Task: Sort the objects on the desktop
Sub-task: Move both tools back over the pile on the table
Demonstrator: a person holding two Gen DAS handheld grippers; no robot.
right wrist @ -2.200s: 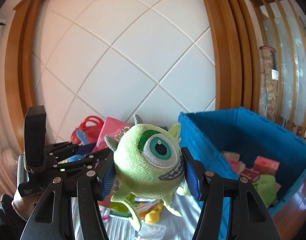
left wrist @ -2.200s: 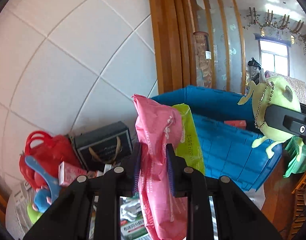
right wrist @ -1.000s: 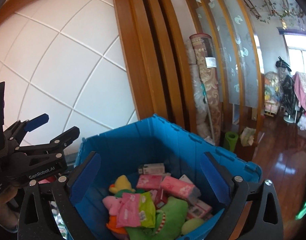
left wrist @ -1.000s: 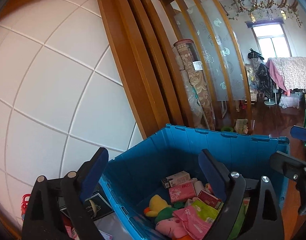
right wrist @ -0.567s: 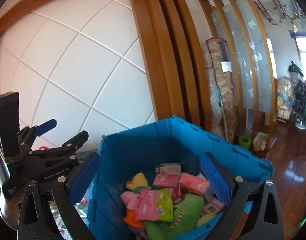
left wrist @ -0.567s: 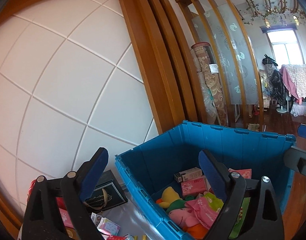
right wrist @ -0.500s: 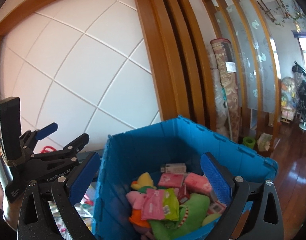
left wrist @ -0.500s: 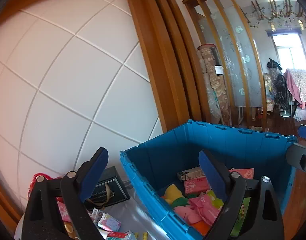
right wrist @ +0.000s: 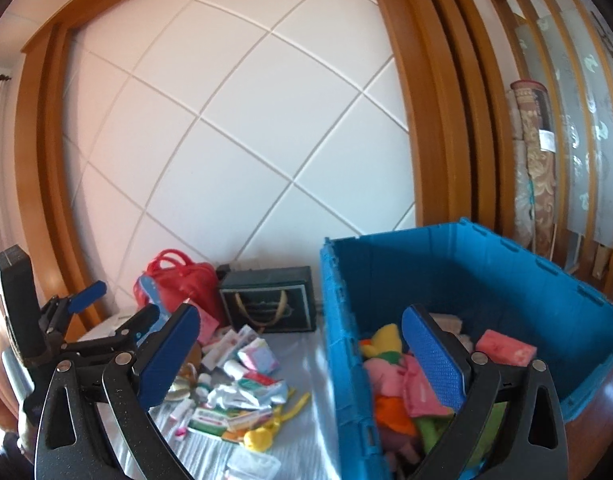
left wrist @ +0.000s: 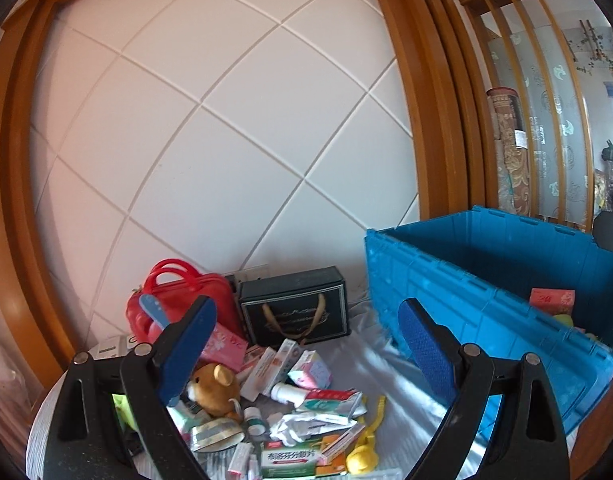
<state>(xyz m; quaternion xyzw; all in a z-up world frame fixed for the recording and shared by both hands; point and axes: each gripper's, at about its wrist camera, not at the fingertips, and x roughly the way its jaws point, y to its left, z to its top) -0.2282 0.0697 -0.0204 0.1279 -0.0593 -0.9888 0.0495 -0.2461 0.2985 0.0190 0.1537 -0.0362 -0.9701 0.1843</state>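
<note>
White panelled wall behind, one worktop (left wrist: 390, 364) carries one blue crate (right wrist: 462, 264) of soft toys beside a heap of small boxes (left wrist: 294, 400). Left hand-held gripper (left wrist: 306, 356) and right hand-held gripper (right wrist: 302, 356) both gape, empty.

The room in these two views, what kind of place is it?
Probably a home living area. A wood-framed panelled wall and a slatted glass screen stand behind a table cluttered with small household items, beside a blue crate holding plush toys.
</note>
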